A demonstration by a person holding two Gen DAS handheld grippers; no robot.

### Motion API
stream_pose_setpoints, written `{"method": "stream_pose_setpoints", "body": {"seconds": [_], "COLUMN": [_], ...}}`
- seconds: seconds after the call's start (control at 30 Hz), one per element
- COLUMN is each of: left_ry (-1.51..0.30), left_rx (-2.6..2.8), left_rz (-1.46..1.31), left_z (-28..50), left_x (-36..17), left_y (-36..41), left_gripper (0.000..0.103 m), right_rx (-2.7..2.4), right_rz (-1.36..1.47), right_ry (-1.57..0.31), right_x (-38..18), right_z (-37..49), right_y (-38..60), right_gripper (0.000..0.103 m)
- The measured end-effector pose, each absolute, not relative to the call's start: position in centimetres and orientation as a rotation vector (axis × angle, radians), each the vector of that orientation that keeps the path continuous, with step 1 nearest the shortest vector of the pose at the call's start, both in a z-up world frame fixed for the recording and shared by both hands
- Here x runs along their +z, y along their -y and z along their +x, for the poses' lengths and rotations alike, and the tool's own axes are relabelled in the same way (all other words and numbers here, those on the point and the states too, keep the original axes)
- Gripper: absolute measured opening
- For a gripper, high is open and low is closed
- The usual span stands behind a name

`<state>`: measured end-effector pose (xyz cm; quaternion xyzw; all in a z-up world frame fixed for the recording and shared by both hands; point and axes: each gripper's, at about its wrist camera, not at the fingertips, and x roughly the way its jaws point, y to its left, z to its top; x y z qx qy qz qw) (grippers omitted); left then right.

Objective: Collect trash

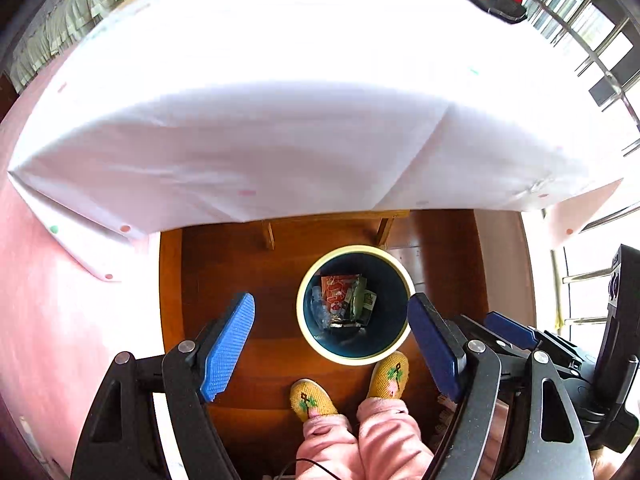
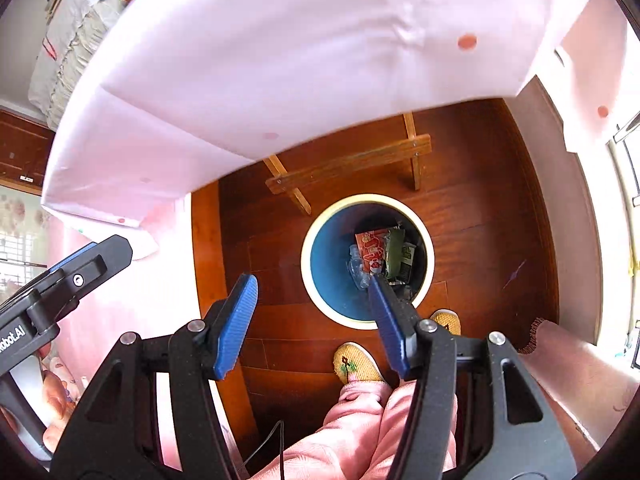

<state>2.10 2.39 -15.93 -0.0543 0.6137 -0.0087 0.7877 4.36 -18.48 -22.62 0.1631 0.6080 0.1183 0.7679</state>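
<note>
Glossy wooden floor point(image 1: 280, 272), round cream-rimmed bin point(image 1: 356, 358) holding crumpled wrappers point(image 1: 340, 292), both grippers' ribbed blue fingers point(image 1: 228, 348) spread

Floor point(image 2: 472, 216) is dark reddish-brown wood planks. A table under a pale pink cloth point(image 1: 280, 120) with small coloured dots fills the top of both views; its wooden legs and crossbar point(image 2: 348, 164) show beneath. Window with metal bars point(image 1: 580, 20) at upper right, strong daylight, cloth washed out near it. Frilled pale bedding or curtain point(image 2: 68, 52) upper left, hard to tell which. Wood cabinet door point(image 2: 20, 148) at far left.
</note>
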Motion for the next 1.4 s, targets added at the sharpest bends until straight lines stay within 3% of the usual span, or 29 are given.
{"method": "stream_pose_setpoints", "body": {"seconds": [0.27, 0.67, 1.03, 1.4], "left_ry": [-1.138, -0.999, -1.049, -1.133], "left_rx": [-0.054, -0.159, -0.121, -0.004], "left_rz": [-0.077, -0.054, -0.078, -0.055], "left_z": [1.4, 3.0, 8.4, 20.1], "left_x": [-3.4, 8.1, 7.3, 2.9], "left_y": [-3.1, -4.0, -5.2, -1.9], "left_gripper": [0.08, 0.08, 0.079, 0.079], "right_rx": [0.276, 0.228, 0.194, 0.233], "right_rz": [0.318, 0.235, 0.216, 0.177], "right_ry": [-1.168, -0.972, -0.971, -1.059], "right_x": [-10.4, 1.8, 2.3, -2.4], "right_z": [3.5, 3.5, 10.8, 27.3], "right_y": [17.0, 16.9, 19.4, 23.9], "right_gripper": [0.055, 0.055, 0.048, 0.043]}}
